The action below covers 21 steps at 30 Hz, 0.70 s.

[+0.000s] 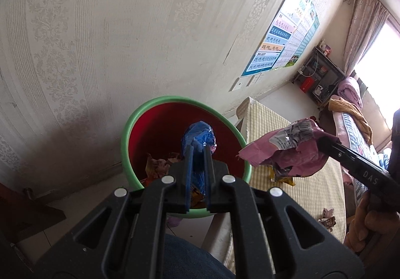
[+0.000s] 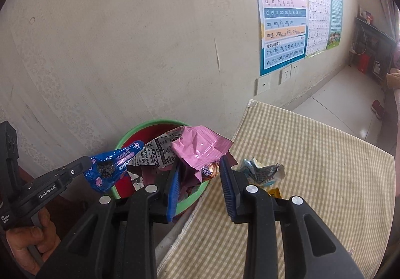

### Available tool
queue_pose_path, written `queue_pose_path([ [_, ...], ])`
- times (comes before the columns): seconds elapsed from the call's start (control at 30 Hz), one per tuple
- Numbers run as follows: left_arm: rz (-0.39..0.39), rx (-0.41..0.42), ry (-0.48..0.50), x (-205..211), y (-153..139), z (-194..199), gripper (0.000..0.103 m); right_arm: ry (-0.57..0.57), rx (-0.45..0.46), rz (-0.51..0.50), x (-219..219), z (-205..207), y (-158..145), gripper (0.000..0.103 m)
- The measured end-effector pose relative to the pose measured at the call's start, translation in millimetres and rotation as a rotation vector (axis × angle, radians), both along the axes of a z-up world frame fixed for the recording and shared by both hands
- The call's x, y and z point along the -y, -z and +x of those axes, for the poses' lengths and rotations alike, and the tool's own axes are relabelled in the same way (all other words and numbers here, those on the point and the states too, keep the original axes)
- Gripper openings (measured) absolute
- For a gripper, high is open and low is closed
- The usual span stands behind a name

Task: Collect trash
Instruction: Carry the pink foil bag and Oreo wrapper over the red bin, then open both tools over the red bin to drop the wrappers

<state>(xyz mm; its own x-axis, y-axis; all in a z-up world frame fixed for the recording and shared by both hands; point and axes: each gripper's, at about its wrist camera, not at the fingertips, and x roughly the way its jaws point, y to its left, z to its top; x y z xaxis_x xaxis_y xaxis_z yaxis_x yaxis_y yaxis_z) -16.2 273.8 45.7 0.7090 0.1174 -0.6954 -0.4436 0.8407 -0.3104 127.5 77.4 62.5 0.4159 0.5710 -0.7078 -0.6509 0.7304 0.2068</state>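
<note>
A red bin with a green rim (image 1: pixel 140 119) stands by the wall with wrappers in its bottom; it also shows in the right wrist view (image 2: pixel 125 135). My left gripper (image 1: pixel 198 147) is shut on a blue wrapper (image 1: pixel 198 133) and holds it over the bin; the blue wrapper also shows in the right wrist view (image 2: pixel 110 169). My right gripper (image 2: pixel 200 166) has its jaws apart, with a pink wrapper (image 2: pixel 197 147) lying between them at the bin's edge. The pink wrapper (image 1: pixel 287 151) hangs at the right gripper's tip in the left wrist view.
A table with a yellow checked cloth (image 2: pixel 312 166) stands right of the bin. More wrappers (image 2: pixel 262 171) lie on it near the right gripper, and others (image 1: pixel 327 220) lie further along. A wall with posters (image 2: pixel 285 11) is behind. A shelf (image 1: pixel 317 76) stands far right.
</note>
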Motion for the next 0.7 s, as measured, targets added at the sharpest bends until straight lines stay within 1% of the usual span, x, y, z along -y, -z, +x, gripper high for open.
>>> queue_pose_path([
  [0.13,-0.018,-0.001,-0.017,-13,5,-2,0.007,-0.028,0.007,-0.022,-24,3,7,0.03],
  [0.33,-0.032,0.001,-0.031,-25,11,9,0.007,-0.057,0.007,-0.053,-52,9,22,0.03],
  [0.7,-0.06,-0.009,-0.034,-41,22,26,0.007,-0.099,-0.027,-0.097,-82,11,50,0.031],
])
